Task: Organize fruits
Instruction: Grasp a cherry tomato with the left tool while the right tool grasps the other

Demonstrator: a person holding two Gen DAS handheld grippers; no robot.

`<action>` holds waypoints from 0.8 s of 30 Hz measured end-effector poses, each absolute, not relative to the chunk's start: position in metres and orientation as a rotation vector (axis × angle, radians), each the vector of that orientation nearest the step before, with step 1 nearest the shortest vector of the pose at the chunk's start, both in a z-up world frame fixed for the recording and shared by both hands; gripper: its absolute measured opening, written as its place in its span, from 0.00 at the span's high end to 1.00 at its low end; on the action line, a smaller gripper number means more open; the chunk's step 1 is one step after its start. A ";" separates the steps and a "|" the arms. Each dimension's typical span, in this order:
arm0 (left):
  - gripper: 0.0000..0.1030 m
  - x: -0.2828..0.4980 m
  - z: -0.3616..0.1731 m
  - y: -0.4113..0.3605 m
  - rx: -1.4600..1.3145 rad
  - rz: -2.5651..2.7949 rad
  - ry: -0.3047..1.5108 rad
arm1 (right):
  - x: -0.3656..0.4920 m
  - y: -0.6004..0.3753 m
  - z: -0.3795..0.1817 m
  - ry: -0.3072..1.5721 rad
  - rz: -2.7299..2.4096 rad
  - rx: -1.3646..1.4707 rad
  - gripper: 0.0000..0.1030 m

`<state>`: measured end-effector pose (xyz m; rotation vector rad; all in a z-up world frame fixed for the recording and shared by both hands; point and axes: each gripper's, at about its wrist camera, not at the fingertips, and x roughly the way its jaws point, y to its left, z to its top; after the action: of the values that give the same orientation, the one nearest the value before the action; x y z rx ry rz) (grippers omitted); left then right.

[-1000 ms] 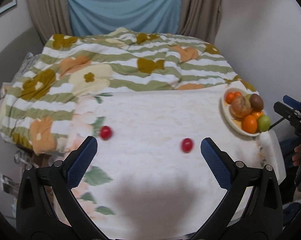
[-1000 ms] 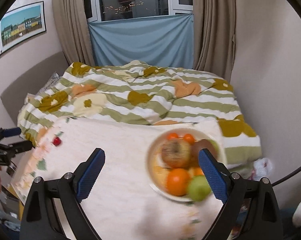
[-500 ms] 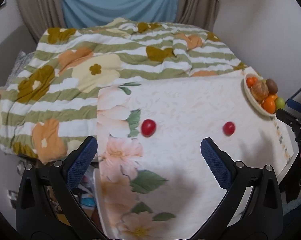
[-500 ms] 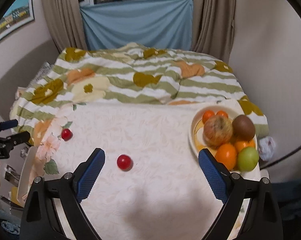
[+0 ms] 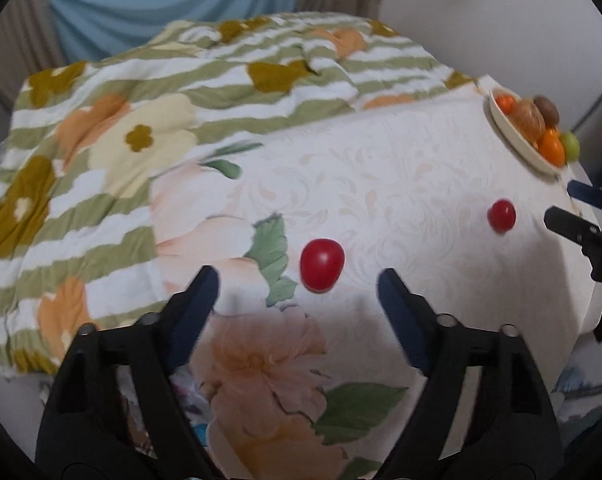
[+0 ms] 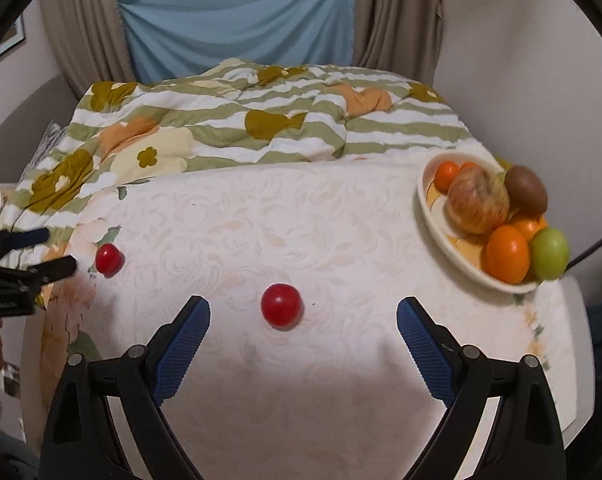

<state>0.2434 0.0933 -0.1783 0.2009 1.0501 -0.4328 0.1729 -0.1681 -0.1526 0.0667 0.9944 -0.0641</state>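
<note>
We look down on a striped, flower-print quilt (image 6: 269, 128) spread over a bed, and nearer to us a table under a pale floral tablecloth (image 6: 301, 216), where the fruit is being gathered. At the cloth's far right edge a cream bowl (image 6: 431, 204) already holds an apple (image 6: 477, 202), a kiwi (image 6: 525, 190), oranges (image 6: 505, 254) and a green fruit (image 6: 549, 252), which suggests it is where strays belong. Two small red tomatoes lie loose on the cloth, well apart from the bowl. Our left gripper (image 5: 297, 284) tilts down toward the left tomato (image 5: 321, 264), its jaws closing, with the fruit just ahead of the tips and not yet touched. Our right gripper (image 6: 303, 318) hangs with its jaws spread wide and empty, lined up on the right tomato (image 6: 281, 305) just beyond them, likely so both can be lifted together.
</note>
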 end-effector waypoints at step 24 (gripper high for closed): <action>0.64 0.262 -0.217 0.071 0.244 -0.518 1.111 | 0.194 -0.161 -0.202 1.097 -0.075 0.115 0.28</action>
<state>0.2620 0.0710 -0.2166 0.2437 1.1106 -0.5177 0.1941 -0.1611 -0.2019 0.1150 1.0972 -0.0749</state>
